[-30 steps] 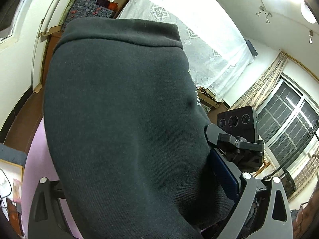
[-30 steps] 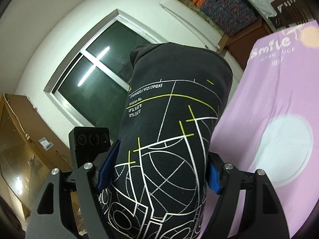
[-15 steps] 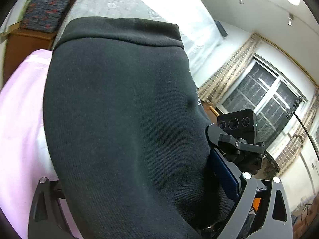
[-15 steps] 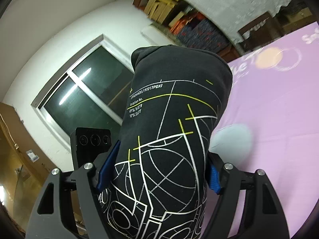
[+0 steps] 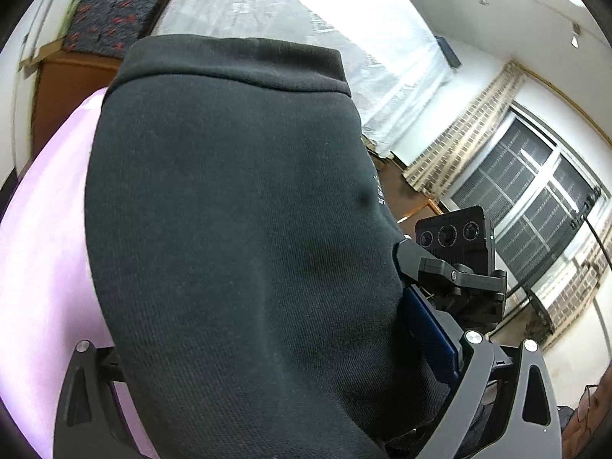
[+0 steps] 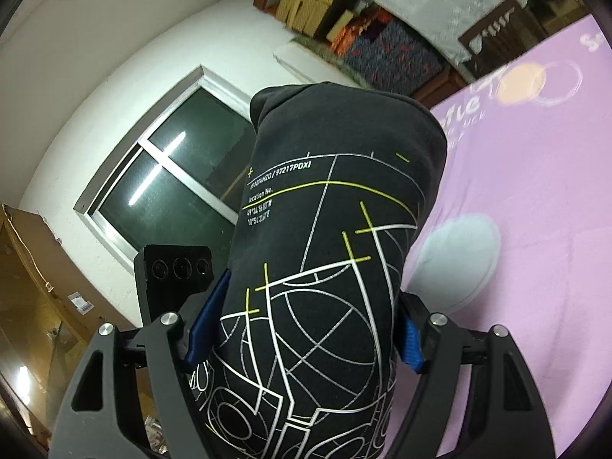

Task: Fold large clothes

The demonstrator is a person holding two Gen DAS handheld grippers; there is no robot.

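A thick, folded black garment (image 5: 229,191) fills the left wrist view and stands up between the jaws of my left gripper (image 5: 267,325). The blue pad of the right finger (image 5: 428,329) presses into the cloth; the left pad is hidden behind it. In the right wrist view the same kind of black cloth, printed with white and yellow lines (image 6: 336,153), is wedged between both blue pads of my right gripper (image 6: 310,325). Both bundles are held up in the air above a purple bed sheet (image 6: 535,210).
The purple sheet (image 5: 42,248) also lies low at the left in the left wrist view. Around it are a wooden cabinet (image 5: 72,88), a white lace curtain (image 5: 306,38), a barred window (image 5: 535,199), a dark window (image 6: 168,176), shelves with boxes (image 6: 344,26) and a brown cupboard (image 6: 30,306).
Both views have swung across the room, and more of the purple sheet shows now. The cloth sits between the jaws just as before.
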